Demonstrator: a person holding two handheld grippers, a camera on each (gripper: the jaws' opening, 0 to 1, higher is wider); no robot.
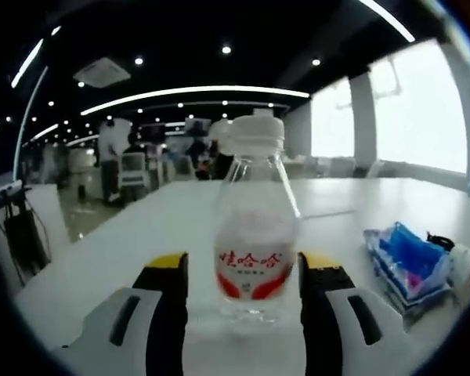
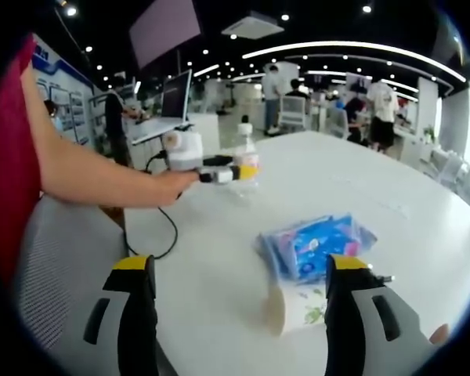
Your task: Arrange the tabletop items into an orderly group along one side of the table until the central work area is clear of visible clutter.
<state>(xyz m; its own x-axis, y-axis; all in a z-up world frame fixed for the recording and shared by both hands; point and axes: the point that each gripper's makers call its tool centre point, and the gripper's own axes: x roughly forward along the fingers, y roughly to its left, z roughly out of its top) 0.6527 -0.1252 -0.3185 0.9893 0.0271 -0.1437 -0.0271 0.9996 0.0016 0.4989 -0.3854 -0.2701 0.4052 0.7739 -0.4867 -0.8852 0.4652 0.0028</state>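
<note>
While the left gripper (image 1: 243, 274) sits low over the white counter (image 1: 125, 235), its two yellow-tipped fingers (image 1: 169, 270) stand one on each side of a clear bottle (image 1: 254, 227) with a white cap and a red-lettered label. The bottle stands upright on the counter between the fingers; a narrow gap shows on each side, so the fingers are spread and do not grip it. Near the bottle, to the right in the left gripper view, lies a blue pack (image 1: 411, 262) (clear wrapper, pink detail).

From the right gripper view, the left gripper (image 2: 219, 174) is seen farther along the counter (image 2: 407, 196), held by a person's bare arm (image 2: 94, 176), with the bottle (image 2: 246, 160) at its tip. The right gripper (image 2: 239, 294) hovers above the near counter edge, fingers (image 2: 137, 301) spread wide and holding nothing. Between them lie the blue pack (image 2: 317, 244) and, touching its near side, a white sheet (image 2: 294, 307) with a green print (curled at one edge). A black cable (image 2: 166, 227) runs off the counter's left edge. An open laptop (image 2: 168, 106) stands on a desk beyond. People stand in the background.
</note>
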